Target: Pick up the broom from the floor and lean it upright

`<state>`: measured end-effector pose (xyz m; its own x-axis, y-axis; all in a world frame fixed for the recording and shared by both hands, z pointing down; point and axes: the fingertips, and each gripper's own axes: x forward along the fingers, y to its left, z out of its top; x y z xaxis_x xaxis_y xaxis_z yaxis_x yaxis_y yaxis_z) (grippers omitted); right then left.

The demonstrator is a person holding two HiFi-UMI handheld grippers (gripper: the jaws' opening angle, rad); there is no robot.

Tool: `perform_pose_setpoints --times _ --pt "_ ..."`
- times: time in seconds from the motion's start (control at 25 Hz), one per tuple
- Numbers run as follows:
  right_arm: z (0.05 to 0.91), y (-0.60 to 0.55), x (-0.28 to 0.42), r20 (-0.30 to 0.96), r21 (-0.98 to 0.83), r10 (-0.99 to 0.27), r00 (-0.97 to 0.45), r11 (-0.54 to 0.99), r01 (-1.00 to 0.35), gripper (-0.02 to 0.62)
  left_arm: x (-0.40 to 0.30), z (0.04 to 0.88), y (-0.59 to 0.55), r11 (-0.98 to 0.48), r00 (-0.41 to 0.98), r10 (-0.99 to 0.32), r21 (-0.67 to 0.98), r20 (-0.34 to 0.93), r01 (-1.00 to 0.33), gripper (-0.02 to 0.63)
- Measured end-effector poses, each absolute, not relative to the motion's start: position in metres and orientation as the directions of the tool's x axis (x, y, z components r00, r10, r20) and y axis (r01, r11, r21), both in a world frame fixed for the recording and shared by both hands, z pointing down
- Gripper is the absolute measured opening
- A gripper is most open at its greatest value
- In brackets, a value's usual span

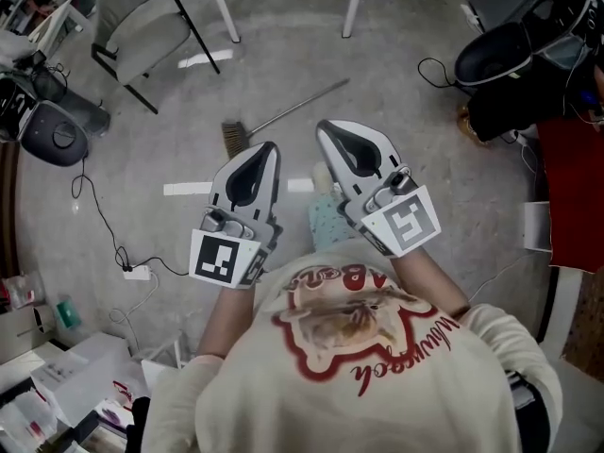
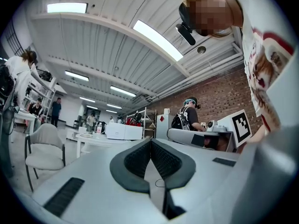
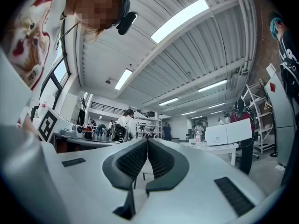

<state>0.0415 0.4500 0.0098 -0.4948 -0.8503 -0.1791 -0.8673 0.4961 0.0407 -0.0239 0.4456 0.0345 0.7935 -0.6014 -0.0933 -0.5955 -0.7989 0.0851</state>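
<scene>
1. The broom (image 1: pixel 293 111) is lying flat on the grey floor (image 1: pixel 406 159), on the far side of both claws. Its bristle head is at the left and its thin handle is running away to the far right.
2. The left claw (image 1: pixel 271 147) is pointing out level over the floor. In the head view its tip is showing just right of the bristle head. In the left gripper view its dark ribbed pads (image 2: pixel 139 158) are meeting at the tip, with nothing between them.
3. The right claw (image 1: pixel 324 126) is being held just beside the left one, apart from it. Its pads (image 3: pixel 133 160) are likewise pressing together at the tip and holding nothing.
4. Neither claw is touching the broom.
5. A grey chair (image 1: pixel 142 17) is standing at the far left.
6. A strip of white tape (image 1: pixel 187 189) is lying on the floor just left of the left claw.
7. A black cable (image 1: pixel 99 215) is trailing to a white plug (image 1: pixel 138 272) at the near left.
8. A black bag (image 1: pixel 495 55) is sitting at the far right.
</scene>
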Motion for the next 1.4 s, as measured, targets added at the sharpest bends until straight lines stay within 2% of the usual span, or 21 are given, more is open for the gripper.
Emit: perform_pose_setpoints --times 0.36,0.52,0.76,1.04,1.2,1.4 --pt "0.018 0.299 0.094 -0.194 0.025 -0.838 -0.511 0.516 -0.856 0.025 0.035 0.036 0.297 -0.790 0.784 -0.613 0.084 -0.096 -0.607 0.021" --pt "-0.004 0.228 0.109 -0.180 0.037 -0.820 -0.543 0.546 -0.837 0.025 0.064 0.030 0.227 -0.783 0.777 -0.623 0.076 -0.095 -0.618 0.021" --pt "0.012 0.140 0.142 -0.151 -0.015 -0.810 -0.567 0.575 -0.818 0.025 0.102 0.026 0.142 -0.748 0.739 -0.664 0.089 -0.115 -0.658 0.021" --pt "0.075 0.071 0.137 -0.053 -0.065 -0.827 -0.560 0.562 -0.824 0.025 0.080 0.089 0.085 -0.714 0.727 -0.687 0.198 -0.010 -0.672 0.021" --pt "0.080 0.031 0.127 -0.071 -0.032 -0.850 -0.523 0.526 -0.850 0.025 0.075 0.104 0.044 -0.735 0.751 -0.660 0.201 0.006 -0.647 0.021" --pt "0.097 -0.014 0.121 -0.029 -0.015 -0.865 -0.500 0.501 -0.865 0.025 0.078 0.112 -0.012 -0.753 0.767 -0.642 0.186 0.006 -0.632 0.021"
